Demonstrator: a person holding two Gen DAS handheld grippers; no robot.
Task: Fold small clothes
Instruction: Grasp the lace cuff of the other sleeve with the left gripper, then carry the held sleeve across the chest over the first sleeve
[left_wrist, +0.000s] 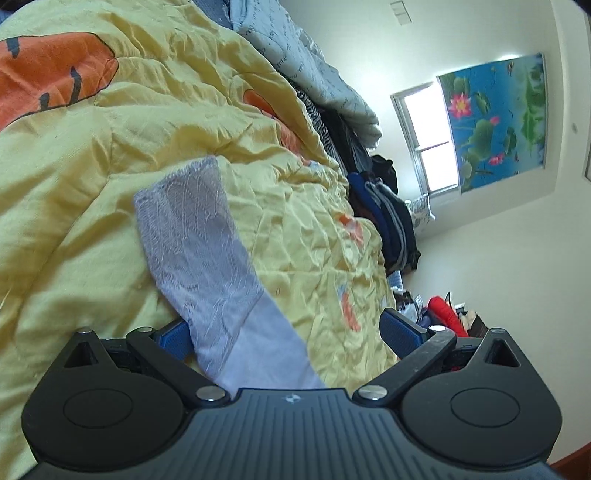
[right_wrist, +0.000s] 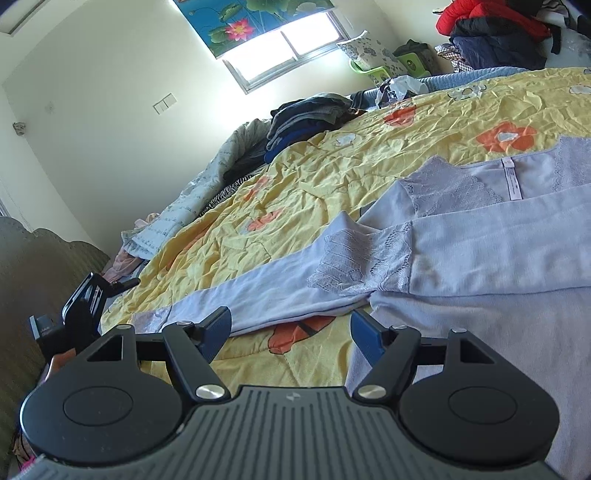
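A lavender long-sleeved top with lace trim lies spread on the yellow flowered quilt. One sleeve stretches left across the quilt, and its lace cuff ends by my left gripper. In the left wrist view that sleeve runs up between the wide-apart jaws of my left gripper, draped against the left pad; the right pad stands clear of it. My right gripper hovers open over the quilt just in front of the sleeve, with nothing between its fingers.
A stack of dark folded clothes and a bunched grey-blue quilt lie at the far side of the bed. A red and navy clothes pile sits at the back right. A padded headboard rises at the left, a window behind.
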